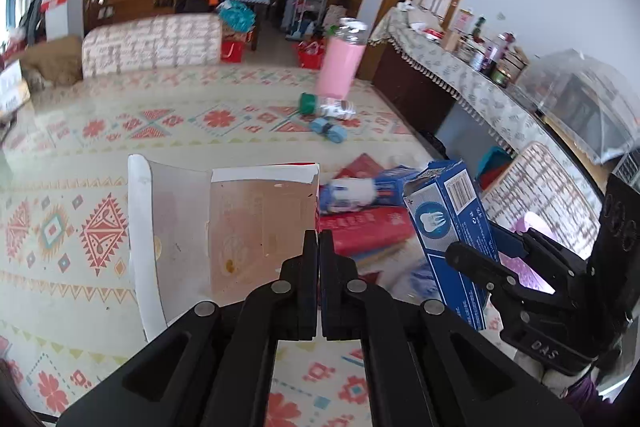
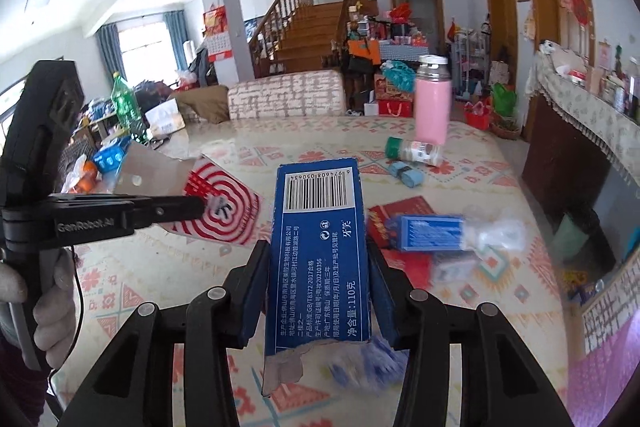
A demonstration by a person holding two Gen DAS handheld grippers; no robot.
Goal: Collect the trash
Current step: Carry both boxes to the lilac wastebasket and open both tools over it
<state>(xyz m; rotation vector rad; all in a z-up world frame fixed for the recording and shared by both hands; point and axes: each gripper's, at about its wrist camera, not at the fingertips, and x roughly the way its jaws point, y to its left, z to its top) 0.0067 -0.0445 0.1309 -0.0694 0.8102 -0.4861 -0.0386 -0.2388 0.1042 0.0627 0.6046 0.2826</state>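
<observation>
My left gripper [image 1: 319, 239] is shut on the edge of a torn cardboard carton [image 1: 240, 227], brown inside with a red and white outside, held above the table; it also shows in the right wrist view [image 2: 224, 203]. My right gripper [image 2: 318, 267] is shut on a blue toothpaste box [image 2: 320, 251] with a barcode, held upright above the table; the box also shows in the left wrist view [image 1: 448, 223]. More trash lies on the table: a blue box with clear plastic [image 2: 436, 233], red packets [image 2: 404, 211], a tipped jar with a green lid [image 2: 416, 151] and a small blue wrapper [image 2: 408, 173].
A pink bottle [image 2: 432, 107] stands at the table's far side. The table has a patterned cloth [image 1: 80, 227]. A padded chair back [image 2: 286, 95] stands beyond it. A sideboard with bottles [image 1: 480, 67] runs along the right. A chair [image 1: 532, 187] is at the right edge.
</observation>
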